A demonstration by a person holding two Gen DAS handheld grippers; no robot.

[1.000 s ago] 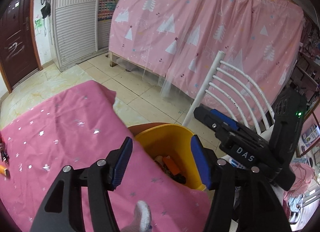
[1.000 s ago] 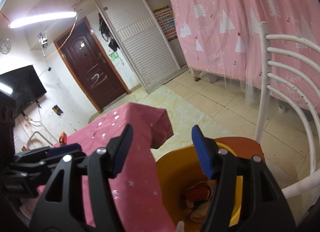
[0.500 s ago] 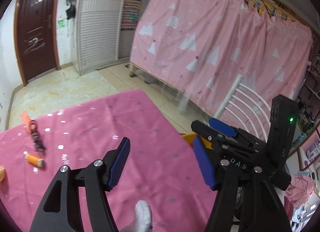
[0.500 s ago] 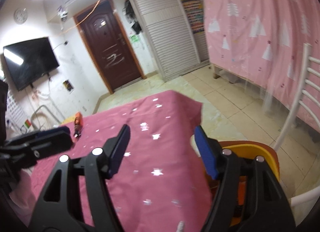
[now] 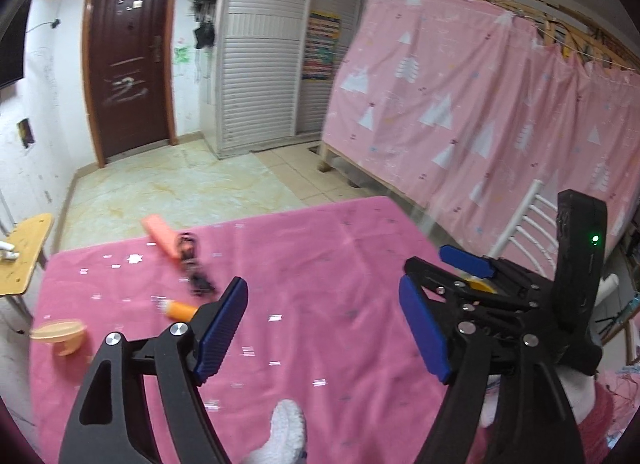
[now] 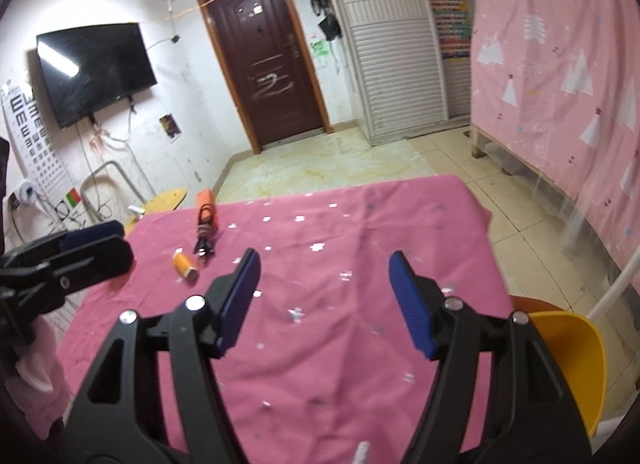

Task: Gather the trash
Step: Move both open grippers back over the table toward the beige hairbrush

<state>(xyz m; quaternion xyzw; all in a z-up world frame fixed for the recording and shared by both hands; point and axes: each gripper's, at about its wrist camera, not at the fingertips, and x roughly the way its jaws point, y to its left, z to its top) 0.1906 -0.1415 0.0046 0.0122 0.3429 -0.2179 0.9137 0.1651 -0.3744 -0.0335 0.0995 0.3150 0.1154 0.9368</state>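
Note:
Both grippers hover over a table with a pink star-print cloth [image 6: 340,344]. My left gripper [image 5: 324,328] has its blue pads apart and its jaws are opening, with nothing between them. My right gripper [image 6: 326,300] is open and empty too. Trash lies at the far left of the cloth: an orange-pink packet [image 5: 160,234], a black cable [image 5: 194,268], a small orange bottle [image 5: 180,309] and a peach cup [image 5: 58,334]. The right wrist view shows the packet [image 6: 206,200], cable [image 6: 205,240] and bottle [image 6: 185,264]. A yellow bin [image 6: 572,356] stands past the table's right edge.
A white slatted chair [image 5: 528,220] stands by the bin, against a pink curtain [image 5: 480,104]. A small wooden stool [image 5: 24,260] sits left of the table. Beyond are tiled floor, a dark door [image 6: 264,64] and a wall TV [image 6: 92,68].
Both views have swung left from the yellow bin to the tabletop, and the trash at the far left has come into sight. The left jaws have widened.

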